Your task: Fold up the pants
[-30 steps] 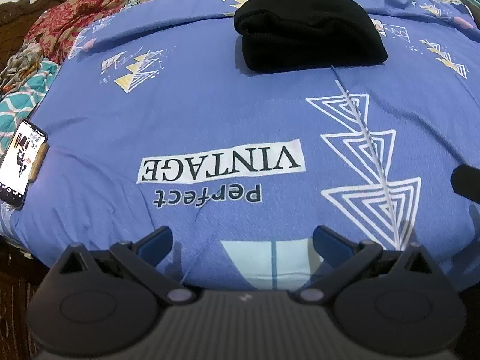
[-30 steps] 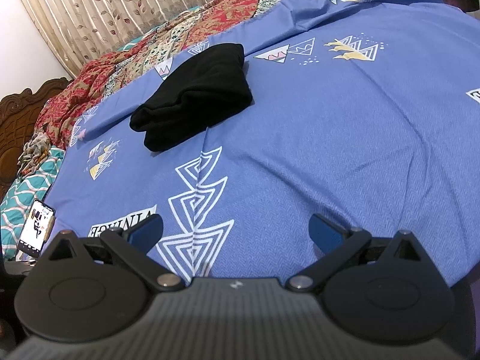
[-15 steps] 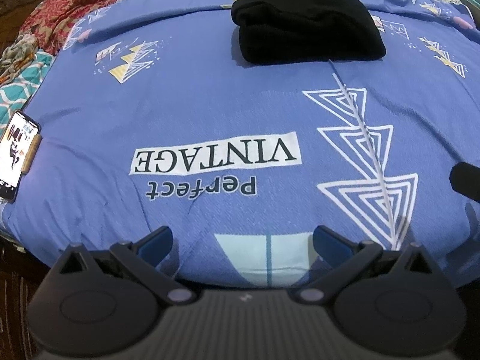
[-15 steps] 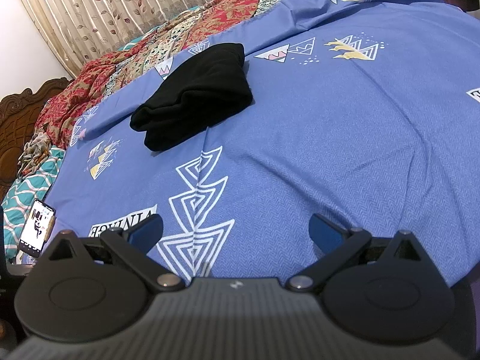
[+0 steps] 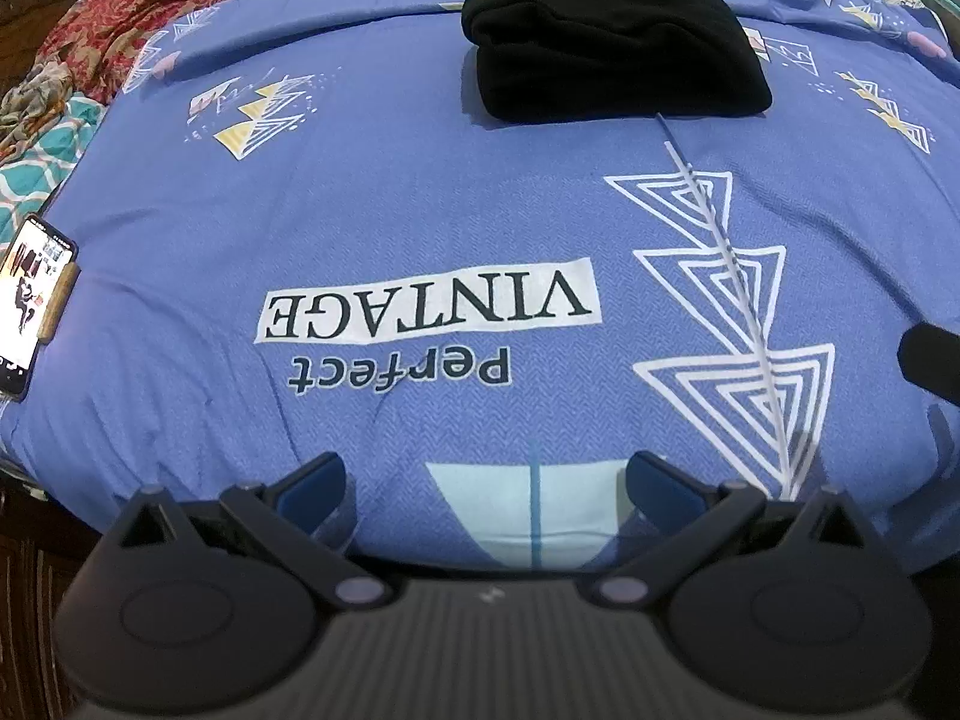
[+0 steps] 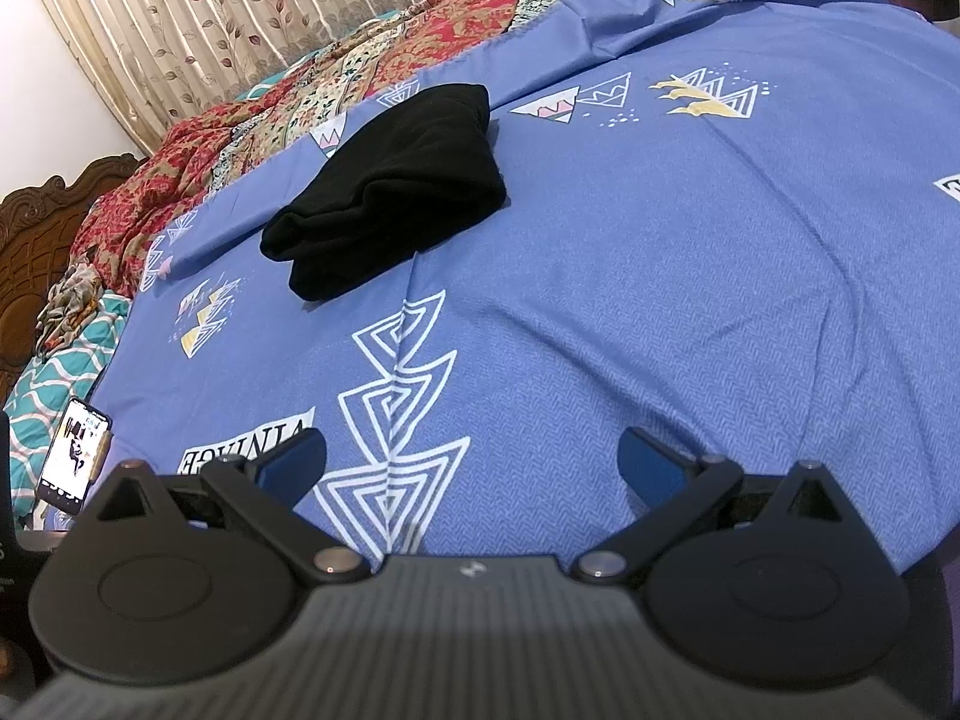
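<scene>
Black pants [image 5: 612,42] lie folded into a compact bundle on the blue printed bedsheet [image 5: 420,210], far from both grippers; they also show in the right wrist view [image 6: 390,192]. My left gripper [image 5: 486,480] is open and empty at the near edge of the bed. My right gripper [image 6: 474,456] is open and empty, also low at the near edge. A dark part of the right gripper [image 5: 930,360] shows at the right edge of the left wrist view.
A lit phone [image 5: 33,300] lies at the bed's left edge, also in the right wrist view [image 6: 75,456]. Red patterned bedding [image 6: 240,138] and teal fabric [image 6: 54,372] lie at the back left, by a wooden headboard [image 6: 36,228] and curtains [image 6: 270,6].
The left wrist view has shifted slightly; the pants and phone sit a little differently in frame. The pants have not moved on the bed. Both grippers stay open.
</scene>
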### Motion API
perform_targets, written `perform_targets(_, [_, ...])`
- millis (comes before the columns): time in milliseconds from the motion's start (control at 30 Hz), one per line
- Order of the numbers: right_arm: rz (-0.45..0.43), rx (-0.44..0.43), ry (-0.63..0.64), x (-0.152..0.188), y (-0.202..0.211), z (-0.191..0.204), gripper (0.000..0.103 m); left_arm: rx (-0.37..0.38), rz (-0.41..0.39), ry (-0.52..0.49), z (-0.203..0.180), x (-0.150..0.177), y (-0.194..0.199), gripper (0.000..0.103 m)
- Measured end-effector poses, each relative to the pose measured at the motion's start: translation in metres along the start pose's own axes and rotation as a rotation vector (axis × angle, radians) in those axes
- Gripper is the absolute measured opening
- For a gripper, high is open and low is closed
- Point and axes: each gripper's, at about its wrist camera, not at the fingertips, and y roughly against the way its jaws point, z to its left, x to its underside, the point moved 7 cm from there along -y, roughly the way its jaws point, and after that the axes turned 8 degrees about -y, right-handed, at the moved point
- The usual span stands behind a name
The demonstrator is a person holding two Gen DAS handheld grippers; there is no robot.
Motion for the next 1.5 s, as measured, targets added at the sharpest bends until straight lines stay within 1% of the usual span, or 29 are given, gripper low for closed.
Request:
perform_targets(400, [0.001, 0.0, 0.002, 0.001, 0.0002, 0.0007, 0.103, 0.009, -0.004, 0.0, -0.0006, -0.0007, 0.0011, 0.103])
perform_targets(767, [0.001, 0.0, 0.001, 0.0011, 0.0004, 0.0009, 0.103, -0.002, -0.006, 0.004, 0.0013, -0.0013, 0.0017, 0.103])
perform_targets(1067, [0.005, -0.004, 0.002, 0.0002, 0.0008, -0.0007, 0.103, -0.072, -0.053, 0.003, 0.0072, -0.0052, 0.0082, 0.103])
perform_targets(1500, [0.007, -0.005, 0.002, -0.0014, 0.0007, -0.0023, 0.103, -0.087, -0.051, 0.007, 0.0074, -0.0045, 0.0082, 0.103])
